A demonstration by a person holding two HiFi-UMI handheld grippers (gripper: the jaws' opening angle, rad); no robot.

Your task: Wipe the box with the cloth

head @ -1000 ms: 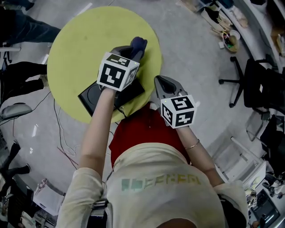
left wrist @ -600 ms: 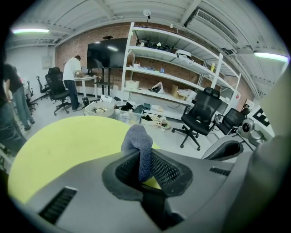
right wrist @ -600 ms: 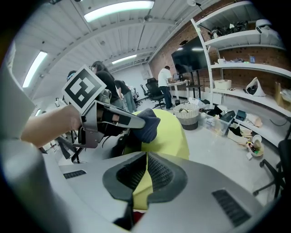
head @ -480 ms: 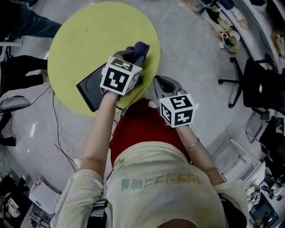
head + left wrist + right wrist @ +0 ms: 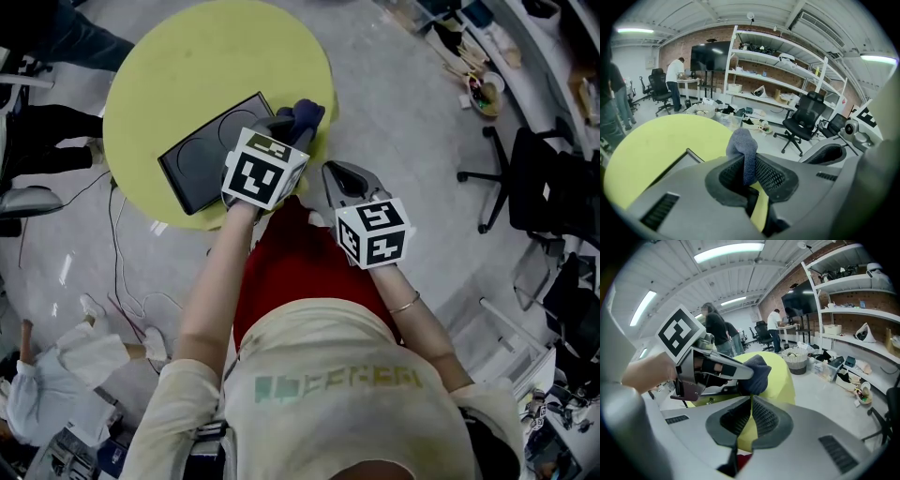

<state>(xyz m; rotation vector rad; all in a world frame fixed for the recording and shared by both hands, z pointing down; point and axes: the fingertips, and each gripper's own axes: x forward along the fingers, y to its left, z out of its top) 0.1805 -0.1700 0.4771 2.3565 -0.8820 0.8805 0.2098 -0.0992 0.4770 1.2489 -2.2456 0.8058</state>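
Left gripper (image 5: 289, 119) has slid off the black box (image 5: 202, 155), which lies bare on the round yellow worktop (image 5: 187, 66).
Its fingers clench the blue cloth (image 5: 310, 113) by the worktop's edge. The right gripper (image 5: 335, 173) is beside it, fingers pressed together, empty. Grey floor, chair (image 5: 530, 173) and shelves (image 5: 778, 70) lie around.

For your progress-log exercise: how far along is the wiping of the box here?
Done: the left hand-held gripper is shut on the blue cloth. In hand: the cloth is held beside the black box on the yellow table, not on its top. Left: the wiping itself; the box's surface does not show whether any has been done. The right hand-held gripper is shut, empty and off the table.
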